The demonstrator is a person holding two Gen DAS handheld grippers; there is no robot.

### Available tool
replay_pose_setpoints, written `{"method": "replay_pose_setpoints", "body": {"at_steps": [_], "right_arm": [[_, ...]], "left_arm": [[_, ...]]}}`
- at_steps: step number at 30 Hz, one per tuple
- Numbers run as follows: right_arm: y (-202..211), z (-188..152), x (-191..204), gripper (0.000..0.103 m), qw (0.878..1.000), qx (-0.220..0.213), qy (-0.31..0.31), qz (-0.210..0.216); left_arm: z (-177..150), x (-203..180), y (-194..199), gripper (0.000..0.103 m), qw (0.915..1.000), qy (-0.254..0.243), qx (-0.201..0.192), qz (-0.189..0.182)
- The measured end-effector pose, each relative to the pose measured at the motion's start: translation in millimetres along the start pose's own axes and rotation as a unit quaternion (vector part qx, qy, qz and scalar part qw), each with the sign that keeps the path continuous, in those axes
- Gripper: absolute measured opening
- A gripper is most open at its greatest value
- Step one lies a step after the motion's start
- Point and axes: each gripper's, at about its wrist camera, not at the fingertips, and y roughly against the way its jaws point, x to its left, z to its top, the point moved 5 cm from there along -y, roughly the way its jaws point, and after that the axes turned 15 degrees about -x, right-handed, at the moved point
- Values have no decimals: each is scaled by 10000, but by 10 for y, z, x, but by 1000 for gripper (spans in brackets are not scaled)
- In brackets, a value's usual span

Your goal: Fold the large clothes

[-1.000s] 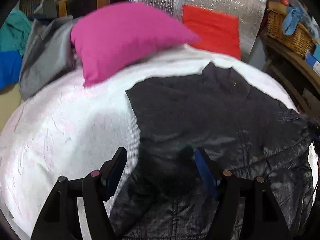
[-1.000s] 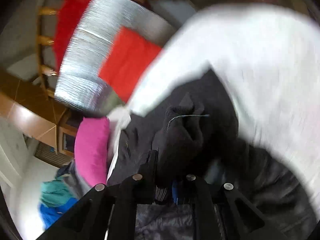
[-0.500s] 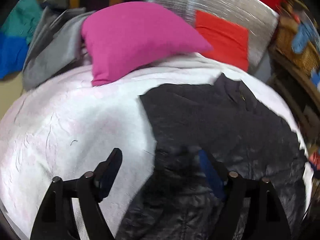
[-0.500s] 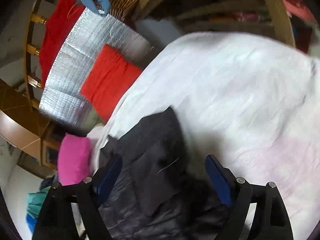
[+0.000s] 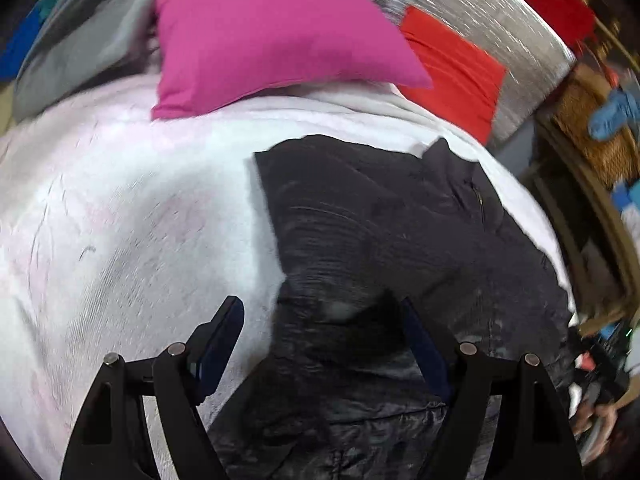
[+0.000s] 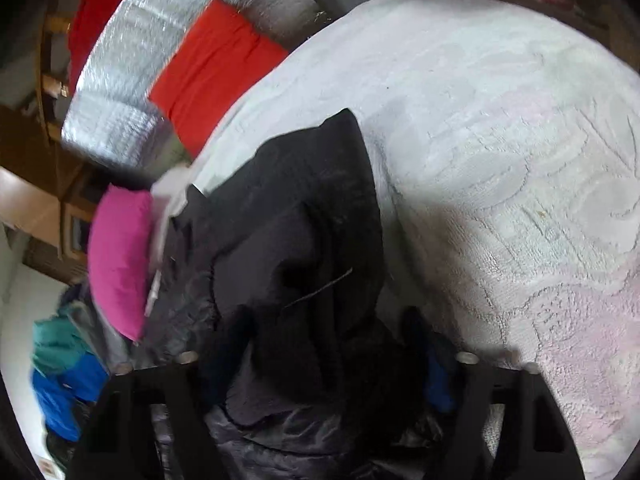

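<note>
Jacket (image 5: 380,248), dark and shiny, lies spread on the bed (image 5: 132,216) with its collar toward the pink pillow (image 5: 264,28) and red cushion (image 5: 452,68). One part, perhaps a sleeve or hood, lies folded across the body.

Left gripper (image 5: 320,340) hangs just above the jacket's near left edge, jaws spread wide, pinching nothing. One finger is over white bedding, the other over dark cloth. Right gripper (image 6: 316,356) sits low over a bunched dark fold on the jacket's other side. Its jaws are closing with the fold between them, though I cannot see the pads pressing on it yet.

To do this step well, I would say each hand should take a clean pinch through every layer at its edge, near a seam rather than on the slick middle. Then both should lift together and carry the side evenly, so the fabric does not slide out or drag the folded part askew.

Much is unclear. Both views are smeared by motion. The jacket's hem is cut off below the grippers. The right gripper's left finger is lost against the dark cloth. A hand (image 5: 596,420) at the right edge of the left view is barely readable.
</note>
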Motion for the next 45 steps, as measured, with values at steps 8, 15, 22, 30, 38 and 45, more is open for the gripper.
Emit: {"method": "replay_pose_setpoints", "body": {"at_steps": [8, 15, 22, 30, 38, 45], "right_arm": [[223, 33, 300, 36, 9929, -620, 940, -380], [507, 151, 12, 70, 9971, -694, -130, -289], [1003, -174, 156, 75, 9934, -571, -624, 779], [586, -757, 369, 75, 9846, 450, -1151, 1239], [134, -825, 524, 76, 9826, 592, -1399, 1073], [39, -809, 750, 28, 9917, 239, -849, 931]], "left_arm": [[-117, -257, -63, 74, 9930, -1088, -22, 456], [-86, -191, 249, 74, 9925, -974, -169, 714], [-296, -564, 742, 76, 9961, -687, -295, -458], [-655, -582, 431, 77, 9879, 714, 703, -1180], [-630, -381, 124, 77, 9736, 1835, 617, -1206], [-546, -475, 13, 48, 9794, 1734, 205, -1015]]}}
